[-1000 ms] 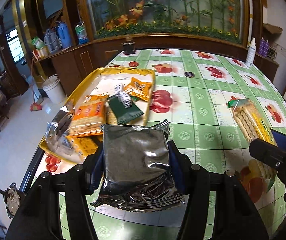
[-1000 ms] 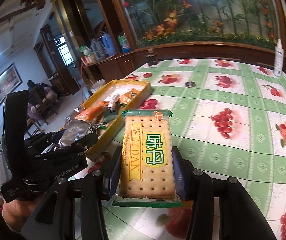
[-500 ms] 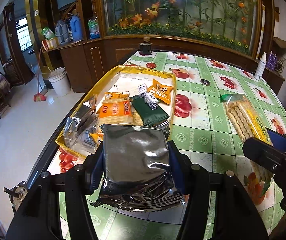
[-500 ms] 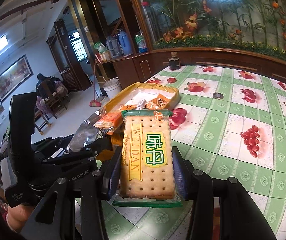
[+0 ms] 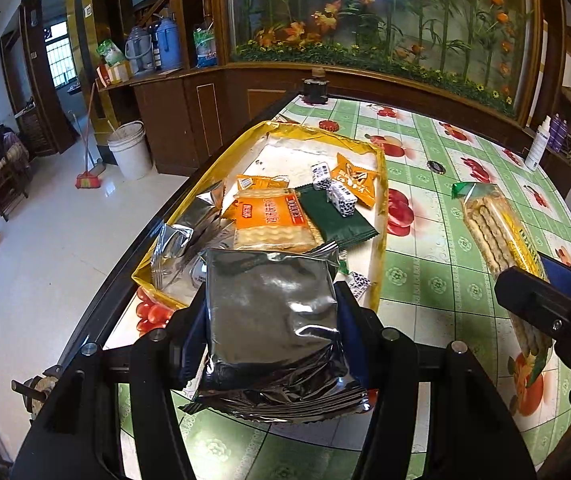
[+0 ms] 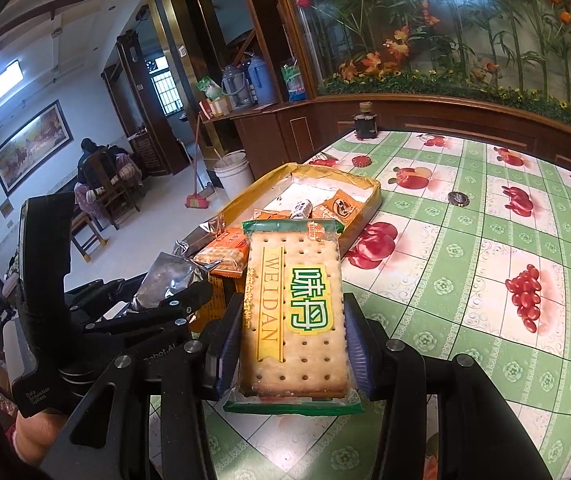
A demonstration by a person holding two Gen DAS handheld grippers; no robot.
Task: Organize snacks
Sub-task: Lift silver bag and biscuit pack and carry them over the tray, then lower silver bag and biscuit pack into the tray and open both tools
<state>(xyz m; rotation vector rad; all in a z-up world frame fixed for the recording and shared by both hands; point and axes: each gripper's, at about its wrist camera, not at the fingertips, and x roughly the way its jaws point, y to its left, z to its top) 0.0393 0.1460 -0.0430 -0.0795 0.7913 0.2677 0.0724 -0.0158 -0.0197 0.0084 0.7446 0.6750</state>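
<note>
Two hand-held tools hover over a tabletop [image 5: 437, 280] covered in a green-checked, fruit-printed cloth, each clamped on a snack. The left tool [image 5: 271, 322] grips a silver foil packet [image 5: 273, 320] by its sides, pads pressed against both edges, just in front of the near end of a yellow tray [image 5: 381, 208] at the tabletop's left edge. The right tool [image 6: 291, 344] holds a WEIDAN cracker pack [image 6: 295, 308] with a green-trimmed clear wrapper, label up, raised above the cloth to the tray's right. In the tray lie an orange cracker pack [image 5: 271, 220], a dark green sachet [image 5: 333, 216], an orange pouch [image 5: 353, 182], two small black-and-white wrapped sweets [image 5: 335, 192] and more foil packets [image 5: 173, 248]. A hand [image 6: 35, 436] shows under the left tool's grip.
</note>
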